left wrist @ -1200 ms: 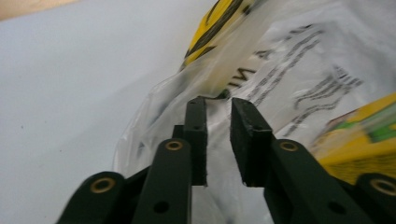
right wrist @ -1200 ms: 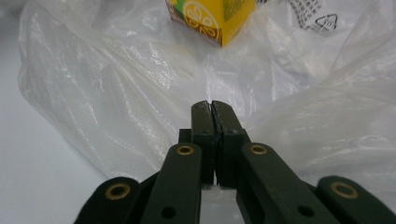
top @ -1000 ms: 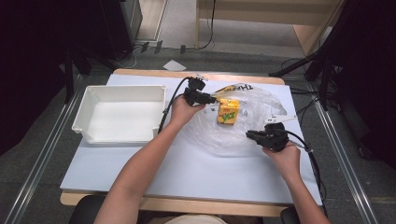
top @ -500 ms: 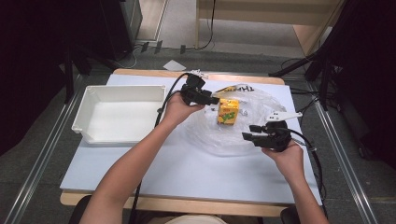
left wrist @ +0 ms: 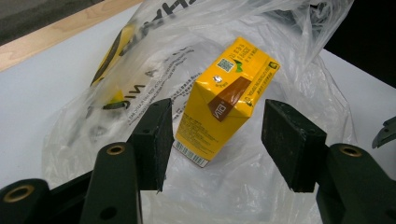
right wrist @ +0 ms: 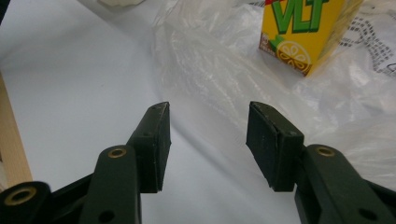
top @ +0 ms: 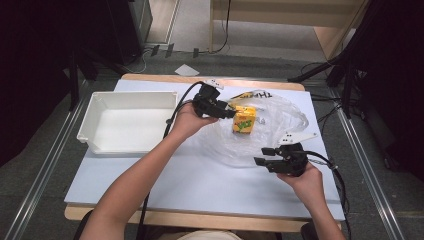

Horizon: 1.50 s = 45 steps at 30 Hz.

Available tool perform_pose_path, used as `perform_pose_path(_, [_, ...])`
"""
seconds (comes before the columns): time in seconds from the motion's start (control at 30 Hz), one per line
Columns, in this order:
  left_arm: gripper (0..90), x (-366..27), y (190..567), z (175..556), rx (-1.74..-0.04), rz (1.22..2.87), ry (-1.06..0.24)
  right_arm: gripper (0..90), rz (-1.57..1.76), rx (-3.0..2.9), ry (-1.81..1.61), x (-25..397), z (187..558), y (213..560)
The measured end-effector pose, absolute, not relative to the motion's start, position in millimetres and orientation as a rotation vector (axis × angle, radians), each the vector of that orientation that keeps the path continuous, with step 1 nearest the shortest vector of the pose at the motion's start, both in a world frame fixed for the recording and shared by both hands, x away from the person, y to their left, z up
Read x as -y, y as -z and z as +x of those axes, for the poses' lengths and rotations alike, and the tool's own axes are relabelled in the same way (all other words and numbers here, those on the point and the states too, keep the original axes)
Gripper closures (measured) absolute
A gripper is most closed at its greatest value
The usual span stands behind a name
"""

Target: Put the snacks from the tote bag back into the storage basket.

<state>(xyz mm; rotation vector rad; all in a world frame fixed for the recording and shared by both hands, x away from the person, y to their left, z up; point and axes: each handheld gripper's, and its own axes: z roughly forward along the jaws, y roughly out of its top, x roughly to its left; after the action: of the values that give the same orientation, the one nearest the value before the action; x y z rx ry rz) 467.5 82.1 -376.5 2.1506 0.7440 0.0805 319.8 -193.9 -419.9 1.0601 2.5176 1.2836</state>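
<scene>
On the bag (top: 260,135), the carton (left wrist: 224,100) stood light but crushable; both grippers' jaws were apart, the left gripper (left wrist: 215,140) framing its flat sides.

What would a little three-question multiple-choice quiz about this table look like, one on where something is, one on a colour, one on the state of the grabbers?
1. Where does the drink carton stand?
A. In the white tray
B. On the clear plastic bag
C. On the floor

2. What is the carton's main colour?
A. Yellow
B. Blue
C. Red

3. How does the left gripper stand?
A. Shut on the carton
B. Shut on the bag
C. Open, jaws either side of the carton, apart from it

Answers:
1. B: the high view shows the carton upright on the plastic bag, while the white tray sits off to the left with nothing in it.
2. A: both gripper views show yellow sides with a brown band and green lettering.
3. C: the left gripper view shows a gap between each jaw and the carton. The right gripper is open too, over the bag's edge.
</scene>
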Motion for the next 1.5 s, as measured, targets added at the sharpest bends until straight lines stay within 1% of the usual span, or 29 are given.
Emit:
perform_pose_path(0.17, [41.5,-79.6,379.9,465.9,-0.733,2.148,-0.066,50.3,1.057,-2.522,-1.295,192.7,313.4,426.5])
perform_pose_path(0.33, [38.7,-74.1,383.8,465.7,-0.687,2.150,-0.069,50.3,1.062,-2.521,-1.287,193.9,307.6,433.6])
perform_pose_path(0.43, [37.6,-69.2,389.9,467.8,-0.704,2.163,-0.062,50.3,1.063,-2.525,-1.294,194.2,305.1,436.5])
perform_pose_path(0.6, [37.5,-61.4,399.2,470.5,-0.692,2.178,-0.068,50.2,1.057,-2.527,-1.299,194.8,303.1,439.1])
perform_pose_path(0.87, [38.3,-55.0,410.4,478.8,-0.679,2.145,-0.062,49.5,1.067,-2.532,-1.301,194.6,301.3,441.7])
perform_pose_path(1.2, [34.8,-41.1,422.7,490.4,-0.609,2.168,-0.019,48.5,1.064,-2.537,-1.302,193.5,297.1,445.0])
perform_pose_path(1.3, [33.9,-35.5,425.0,491.1,-0.586,2.168,-0.026,48.5,1.059,-2.546,-1.298,192.3,297.9,446.7])
perform_pose_path(1.5, [34.8,-27.0,431.8,493.2,-0.579,2.160,-0.012,48.5,1.052,-2.556,-1.291,190.8,298.2,448.4])
